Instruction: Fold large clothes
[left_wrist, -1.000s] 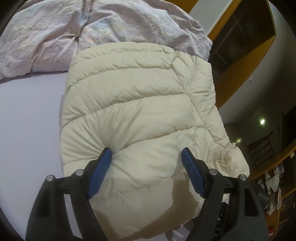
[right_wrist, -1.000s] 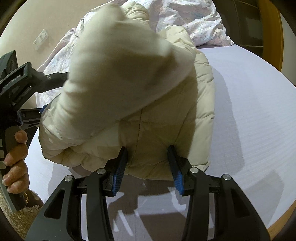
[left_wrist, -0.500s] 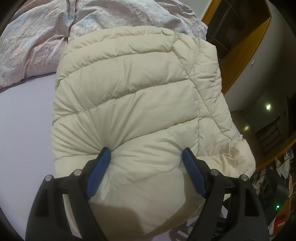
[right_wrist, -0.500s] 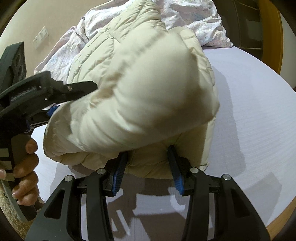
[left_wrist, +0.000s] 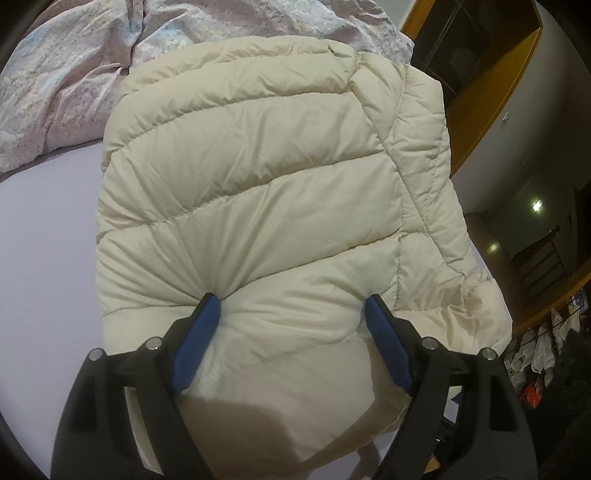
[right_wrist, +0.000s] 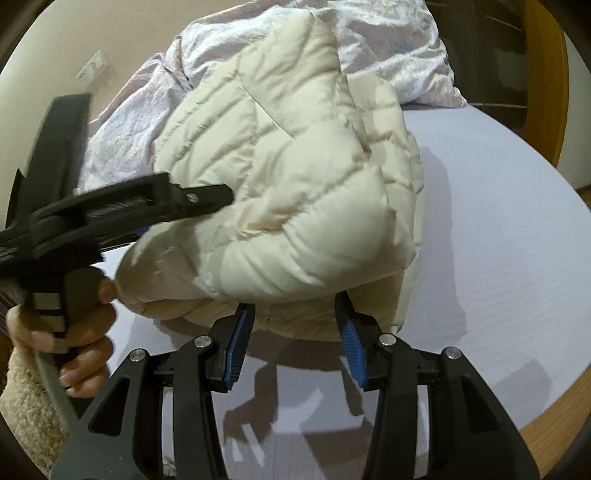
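Left gripper (left_wrist: 291, 306) clamped wide on the folded-over jacket (left_wrist: 251, 206); right gripper (right_wrist: 295, 314) gripping the jacket's near hem, on the bed (right_wrist: 498, 229).

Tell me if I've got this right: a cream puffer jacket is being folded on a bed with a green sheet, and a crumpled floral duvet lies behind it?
Not quite. The sheet is pale lilac, not green, as the right wrist view shows. The rest holds: the cream puffer jacket is being folded on the bed, and the crumpled floral duvet lies behind it.

Jacket (left_wrist: 251, 206) on bed (left_wrist: 44, 236); duvet (left_wrist: 66, 74) behind jacket; shelf unit (left_wrist: 476, 70) right of bed.
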